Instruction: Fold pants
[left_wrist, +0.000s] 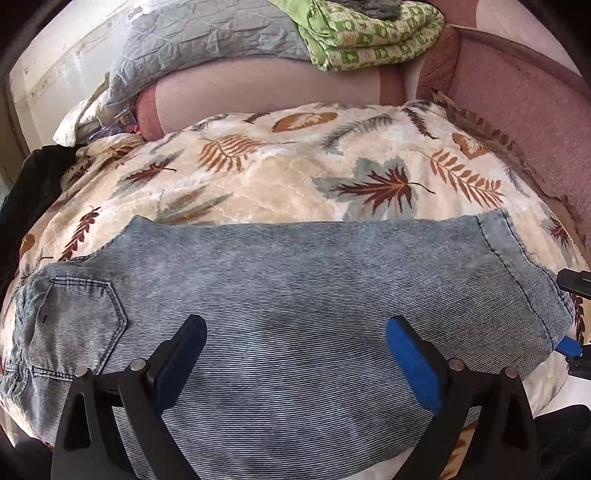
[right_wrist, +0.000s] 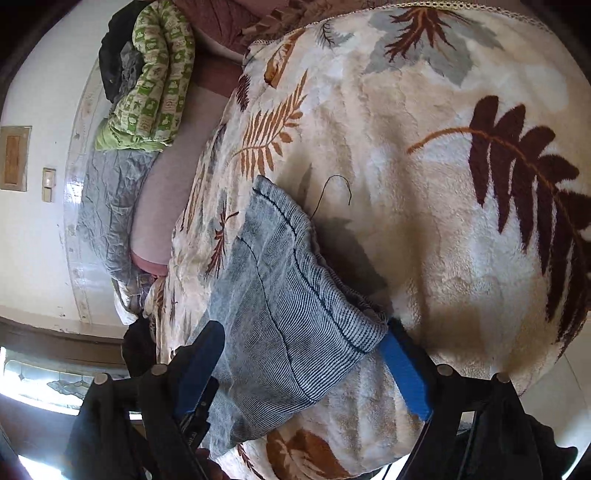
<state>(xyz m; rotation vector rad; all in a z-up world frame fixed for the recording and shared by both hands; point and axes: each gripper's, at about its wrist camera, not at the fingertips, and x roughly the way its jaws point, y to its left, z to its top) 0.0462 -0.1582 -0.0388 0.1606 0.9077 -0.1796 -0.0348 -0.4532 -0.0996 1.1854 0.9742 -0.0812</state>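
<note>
Pale blue striped denim pants (left_wrist: 295, 273) lie flat across a cream leaf-print blanket (left_wrist: 280, 184), back pocket (left_wrist: 77, 317) to the left and leg hem (left_wrist: 517, 266) to the right. My left gripper (left_wrist: 295, 321) hovers open over the middle of the pants, blue pads wide apart and nothing between them. My right gripper (right_wrist: 303, 328) stands open at the hem (right_wrist: 295, 258), which lies between its fingers; its right pad (right_wrist: 402, 369) meets the hem's corner. In the left wrist view the right gripper (left_wrist: 570, 314) shows at the right edge beside the hem.
A green patterned quilt (left_wrist: 369, 33) and a grey quilted cover (left_wrist: 207, 40) are piled behind the blanket. Pink upholstery (left_wrist: 517, 110) runs along the far right. A dark garment (left_wrist: 33, 177) lies at the left edge. A loose black thread (right_wrist: 332, 192) trails from the hem.
</note>
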